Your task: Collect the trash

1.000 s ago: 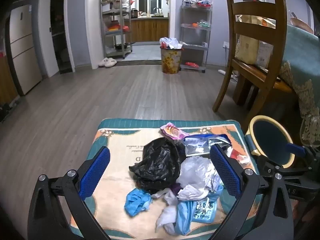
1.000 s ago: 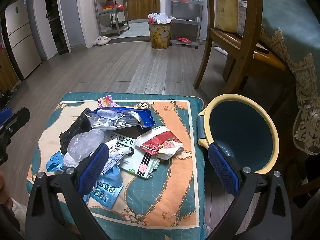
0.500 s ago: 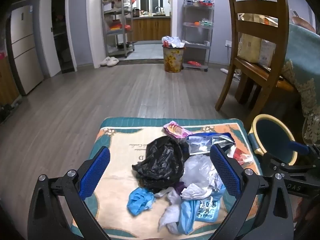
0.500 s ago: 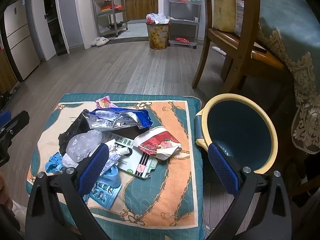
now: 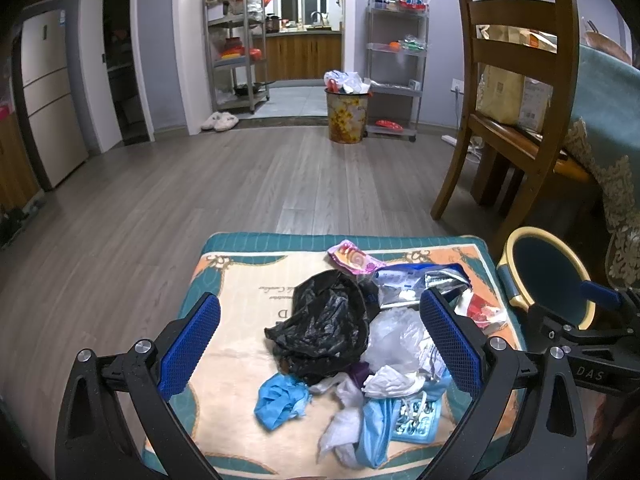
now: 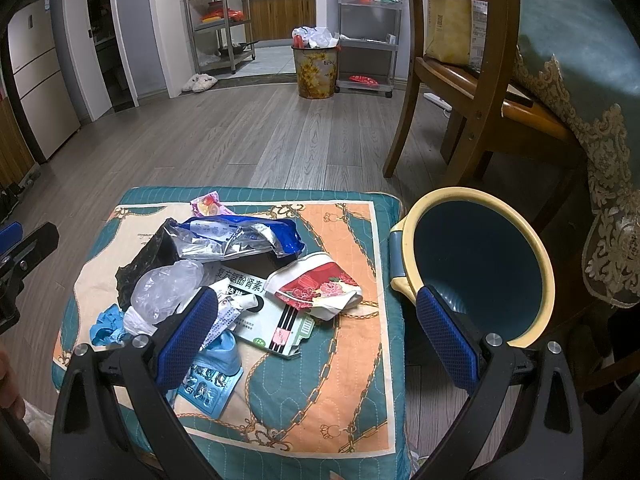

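While I've drawn both hands back a touch, my left gripper (image 5: 320, 340) and right gripper (image 6: 316, 332) stay spread wide, holding nothing; the trash pile (image 6: 224, 272) sits untouched on the cushion (image 6: 352, 360) beside the bin (image 6: 480, 264), so collecting hasn't started.

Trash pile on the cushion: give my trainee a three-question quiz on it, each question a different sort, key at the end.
1. True or false: the left gripper holds the black plastic bag.
2. Which side of the cushion does the teal bin stand on?
3. The red floral wrapper lies: A) in the bin, B) on the cushion, C) on the floor.

Key: 1 false; 2 its right; 3 B.
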`<state>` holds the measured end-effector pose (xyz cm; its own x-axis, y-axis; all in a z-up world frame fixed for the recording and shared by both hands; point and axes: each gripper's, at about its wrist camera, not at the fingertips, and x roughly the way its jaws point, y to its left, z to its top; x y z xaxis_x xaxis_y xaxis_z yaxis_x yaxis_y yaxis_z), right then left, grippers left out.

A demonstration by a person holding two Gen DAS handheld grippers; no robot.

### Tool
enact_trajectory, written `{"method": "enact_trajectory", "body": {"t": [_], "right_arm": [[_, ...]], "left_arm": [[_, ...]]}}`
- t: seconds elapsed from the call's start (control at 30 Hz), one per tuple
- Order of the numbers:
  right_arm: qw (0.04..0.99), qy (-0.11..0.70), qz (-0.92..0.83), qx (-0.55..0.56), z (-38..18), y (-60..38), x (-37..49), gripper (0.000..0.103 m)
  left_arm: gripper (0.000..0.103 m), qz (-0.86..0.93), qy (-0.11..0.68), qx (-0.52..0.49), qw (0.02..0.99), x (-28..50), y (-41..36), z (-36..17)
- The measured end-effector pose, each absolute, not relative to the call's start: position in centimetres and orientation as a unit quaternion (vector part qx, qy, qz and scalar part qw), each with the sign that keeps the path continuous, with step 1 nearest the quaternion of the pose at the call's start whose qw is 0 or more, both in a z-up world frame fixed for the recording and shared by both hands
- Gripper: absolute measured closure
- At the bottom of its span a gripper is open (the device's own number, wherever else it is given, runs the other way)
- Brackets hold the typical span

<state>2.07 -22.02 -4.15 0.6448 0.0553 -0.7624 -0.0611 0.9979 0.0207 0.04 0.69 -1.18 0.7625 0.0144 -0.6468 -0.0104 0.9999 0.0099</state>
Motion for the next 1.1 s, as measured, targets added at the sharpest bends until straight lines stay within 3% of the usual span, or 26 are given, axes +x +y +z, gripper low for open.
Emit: {"method": "enact_trajectory", "body": {"t": [1.1], "right_arm": [[0.9, 0.434, 0.02, 0.018, -4.9, -22.6, 2.4, 0.006]], "left_arm": [[0.004, 0.006, 0.357, 0.009, 0.934, 0.2, 0.1, -2.3]]}}
